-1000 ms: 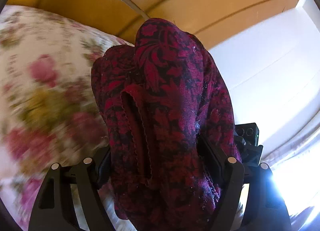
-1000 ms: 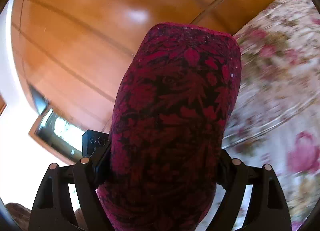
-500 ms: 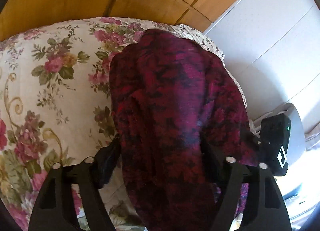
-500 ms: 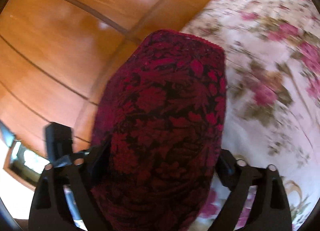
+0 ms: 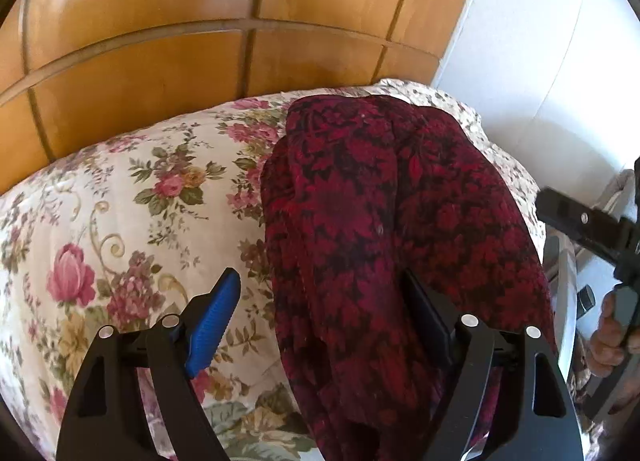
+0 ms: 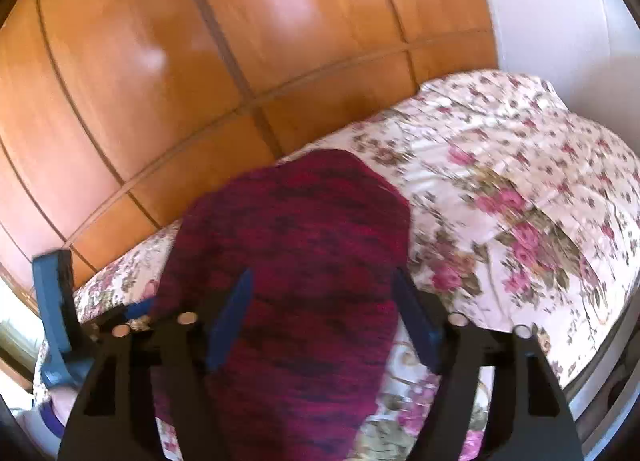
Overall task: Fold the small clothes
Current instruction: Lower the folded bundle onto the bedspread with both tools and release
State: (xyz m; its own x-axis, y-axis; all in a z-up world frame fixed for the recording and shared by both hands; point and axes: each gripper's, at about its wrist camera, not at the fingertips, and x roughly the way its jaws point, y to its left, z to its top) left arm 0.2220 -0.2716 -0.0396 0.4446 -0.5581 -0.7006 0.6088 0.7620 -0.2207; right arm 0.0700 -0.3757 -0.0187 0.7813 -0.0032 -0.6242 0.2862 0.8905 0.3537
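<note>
Where it gripped before, left hand-held gripper now gapes (garment lowered).

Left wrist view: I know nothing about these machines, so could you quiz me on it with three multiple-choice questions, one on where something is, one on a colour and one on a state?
1. Where does the dark red cloth lie?
A. on the floral bedcover
B. in a basket
C. on a chair

2. What colour is the bare pad of the left claw?
A. yellow
B. blue
C. white

3. How does the left claw stand?
A. shut tight with nothing in it
B. open
C. hidden from view

Answers: 1 A, the cloth rests on the flowered cover. 2 B, the pad shows bright blue. 3 B, a strip of bedcover shows between the blue pad and the cloth.
</note>
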